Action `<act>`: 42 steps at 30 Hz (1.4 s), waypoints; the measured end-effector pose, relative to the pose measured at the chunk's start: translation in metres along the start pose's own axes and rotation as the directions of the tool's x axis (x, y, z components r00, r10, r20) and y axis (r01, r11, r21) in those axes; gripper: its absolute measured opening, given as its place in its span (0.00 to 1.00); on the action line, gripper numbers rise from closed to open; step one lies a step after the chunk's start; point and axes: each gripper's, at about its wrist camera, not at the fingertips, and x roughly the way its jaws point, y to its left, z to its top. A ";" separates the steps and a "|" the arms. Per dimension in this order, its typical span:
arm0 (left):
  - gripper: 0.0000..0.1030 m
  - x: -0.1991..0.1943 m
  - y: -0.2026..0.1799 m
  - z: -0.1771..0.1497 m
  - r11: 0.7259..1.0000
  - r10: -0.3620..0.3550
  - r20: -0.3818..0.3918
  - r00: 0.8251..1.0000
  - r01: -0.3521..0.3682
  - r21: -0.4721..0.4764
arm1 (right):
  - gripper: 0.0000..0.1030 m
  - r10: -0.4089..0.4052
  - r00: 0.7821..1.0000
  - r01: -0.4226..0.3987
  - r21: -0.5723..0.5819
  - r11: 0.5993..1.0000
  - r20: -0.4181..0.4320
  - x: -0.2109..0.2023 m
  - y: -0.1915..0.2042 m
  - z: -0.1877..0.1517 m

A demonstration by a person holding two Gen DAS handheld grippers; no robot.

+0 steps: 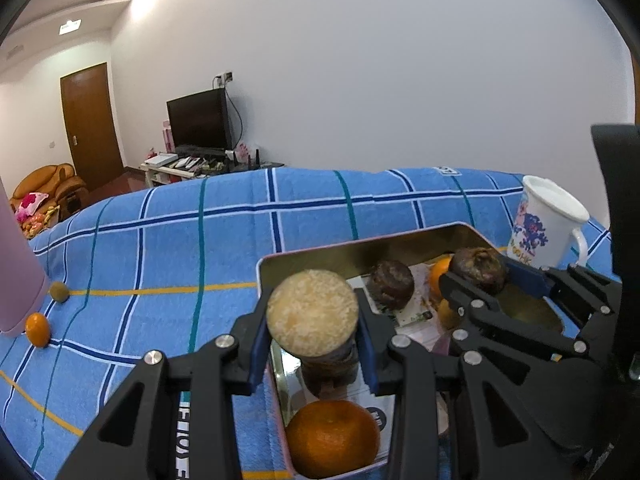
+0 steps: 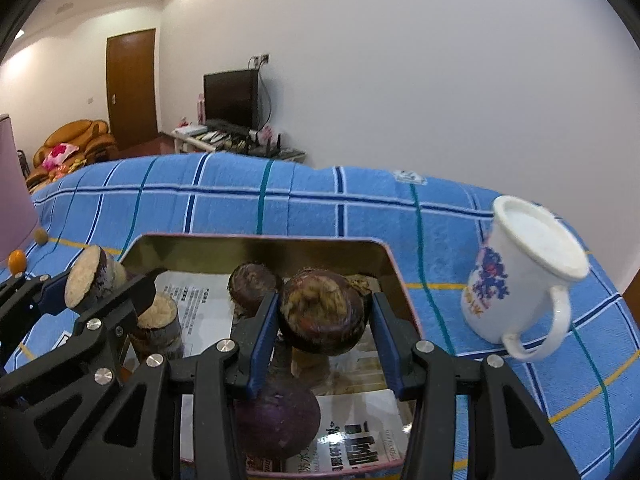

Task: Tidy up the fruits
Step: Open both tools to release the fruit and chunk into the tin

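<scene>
Hovering over the metal tin (image 1: 320,258) on the blue checked cloth (image 1: 200,232), both grippers carry something. The left gripper (image 1: 312,344) pinches a cut sugarcane piece (image 1: 312,318) between its blue pads. This piece is a short cylinder; its long axis runs almost along the fingers, so the pale cut end faces back toward the gripper's camera and the dark purple skin goes down toward the tin floor. In the right wrist view the same piece (image 2: 90,282) is above the left wall of the tin, its cut face turned to the left.

The right gripper (image 2: 324,334) is closed on a dark round water chestnut (image 2: 322,312), pads pressing both its sides. It looks rather flattened and broad side to side, and it hangs above the middle of the tin, closer to the far wall.

Inside the tin, on printed paper (image 2: 208,312), are another cane piece (image 2: 158,324) standing upright near the left wall, a second chestnut (image 2: 252,288) toward the far wall, a purple bulb (image 2: 278,416) near the front edge and a mandarin (image 1: 332,438) in the near left corner.

A white mug (image 2: 520,276) stands on the cloth just beside the right wall of the tin. At the left edge of the cloth two small fruits (image 1: 38,330) lie beside a pink bottle (image 1: 18,272).
</scene>
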 end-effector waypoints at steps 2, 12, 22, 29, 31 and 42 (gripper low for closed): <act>0.38 0.003 0.002 0.000 1.000 0.006 -0.016 1.000 -0.006 -0.002 | 0.47 0.017 1.000 -0.018 -0.006 1.000 -0.026 0.006 0.001 0.000; 0.37 0.005 0.007 0.001 1.000 0.006 -0.019 1.000 -0.007 -0.017 | 0.47 0.130 0.991 -0.130 0.005 0.991 -0.032 0.008 -0.004 0.000; 0.81 -0.027 0.019 -0.002 0.997 0.082 0.143 0.986 -0.080 -0.021 | 0.49 0.250 0.967 -0.255 0.096 0.962 0.054 -0.005 -0.023 -0.005; 1.00 -0.033 0.037 -0.001 0.991 0.105 0.172 0.979 -0.090 -0.095 | 0.66 0.248 0.950 -0.277 0.148 0.949 0.193 -0.032 -0.032 -0.008; 1.00 -0.035 0.038 -0.003 0.990 0.121 0.181 0.976 -0.106 -0.089 | 0.68 0.189 0.943 -0.231 0.131 0.964 0.272 -0.046 -0.030 -0.009; 1.00 -0.038 0.040 -0.012 0.983 0.176 0.190 0.966 -0.164 -0.077 | 0.73 0.022 0.907 -0.058 0.073 0.996 0.421 -0.076 -0.010 -0.020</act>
